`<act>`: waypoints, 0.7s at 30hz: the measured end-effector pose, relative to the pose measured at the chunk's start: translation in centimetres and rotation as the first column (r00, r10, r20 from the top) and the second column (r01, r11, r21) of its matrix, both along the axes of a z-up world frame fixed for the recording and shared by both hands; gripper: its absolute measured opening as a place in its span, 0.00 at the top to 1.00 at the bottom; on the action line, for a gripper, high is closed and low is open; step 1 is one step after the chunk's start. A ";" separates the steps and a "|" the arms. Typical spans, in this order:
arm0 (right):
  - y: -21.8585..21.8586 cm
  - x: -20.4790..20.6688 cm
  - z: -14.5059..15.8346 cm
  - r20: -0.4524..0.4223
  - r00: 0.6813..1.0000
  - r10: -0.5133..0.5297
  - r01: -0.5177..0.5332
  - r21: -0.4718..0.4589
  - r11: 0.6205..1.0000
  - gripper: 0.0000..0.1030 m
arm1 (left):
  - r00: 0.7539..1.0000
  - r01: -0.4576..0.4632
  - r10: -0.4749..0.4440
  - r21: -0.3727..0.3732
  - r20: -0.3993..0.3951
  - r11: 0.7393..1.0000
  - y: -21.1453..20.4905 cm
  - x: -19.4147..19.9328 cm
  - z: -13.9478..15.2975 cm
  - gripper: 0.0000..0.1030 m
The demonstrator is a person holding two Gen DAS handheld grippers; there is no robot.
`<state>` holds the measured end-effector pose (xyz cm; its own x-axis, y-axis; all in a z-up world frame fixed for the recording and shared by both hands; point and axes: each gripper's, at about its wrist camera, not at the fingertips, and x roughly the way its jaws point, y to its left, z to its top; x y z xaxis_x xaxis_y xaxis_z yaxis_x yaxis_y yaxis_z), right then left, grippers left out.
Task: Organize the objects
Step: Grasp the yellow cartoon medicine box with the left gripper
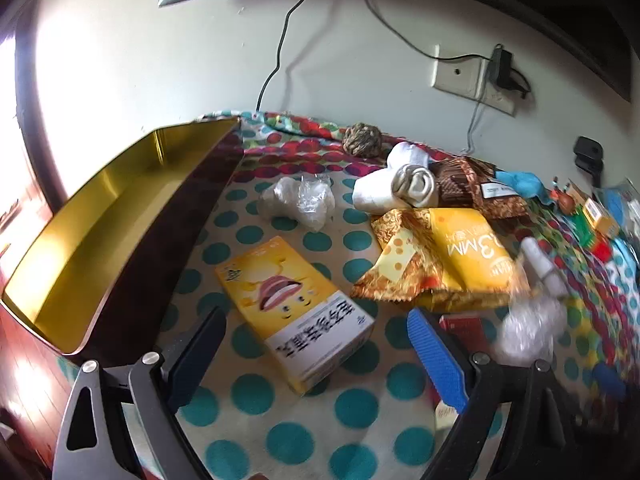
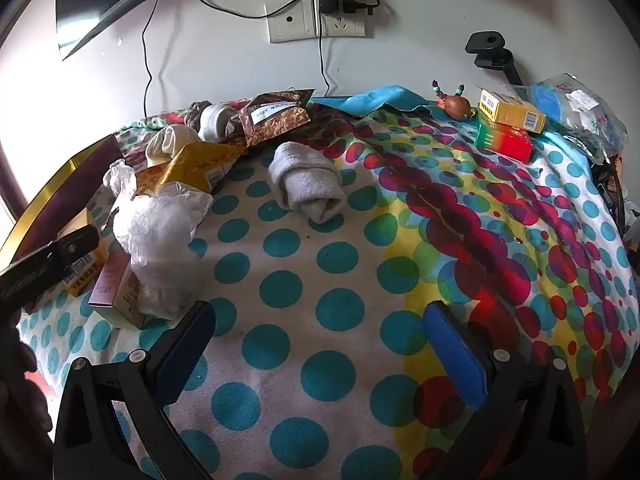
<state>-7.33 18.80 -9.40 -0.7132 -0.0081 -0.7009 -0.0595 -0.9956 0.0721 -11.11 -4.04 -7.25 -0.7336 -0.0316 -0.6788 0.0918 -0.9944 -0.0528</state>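
My left gripper (image 1: 316, 354) is open over a yellow carton (image 1: 294, 312) that lies flat on the dotted cloth, its near end between the fingers, untouched. A gold-lined tin box (image 1: 100, 232) stands open at the left. Yellow snack bags (image 1: 440, 260), rolled white socks (image 1: 400, 186) and a crumpled plastic bag (image 1: 298, 200) lie beyond. My right gripper (image 2: 320, 344) hangs open over bare cloth, with nothing between its fingers. A rolled grey sock (image 2: 308, 184) lies ahead of it, and a crumpled plastic bag (image 2: 160, 236) sits on small boxes at its left.
A brown snack bag (image 2: 276, 116), a crab toy (image 2: 456, 106), stacked yellow and red-green boxes (image 2: 508, 128) and a clear packet (image 2: 576, 108) line the far edge. A rope ball (image 1: 362, 140) rests by the wall. Cables hang from a wall socket (image 2: 316, 20). The left tool (image 2: 44, 264) shows at left.
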 end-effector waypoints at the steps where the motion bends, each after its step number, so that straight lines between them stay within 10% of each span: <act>1: 0.0 0.0 0.0 -0.004 1.000 0.003 -0.003 0.001 1.000 0.00 | 1.000 -0.012 0.012 -0.005 0.013 1.000 0.3 -0.4 -0.2 0.08; 10: 0.0 0.3 -0.3 -0.036 0.999 0.036 -0.035 0.034 0.999 0.00 | 0.997 -0.057 0.061 -0.083 0.046 0.995 1.6 -2.0 -1.5 0.40; 21: -0.4 0.4 -0.4 -0.029 0.999 0.040 -0.038 0.062 0.997 0.00 | 0.999 -0.028 0.029 -0.056 0.016 0.998 1.2 -1.1 -0.9 0.44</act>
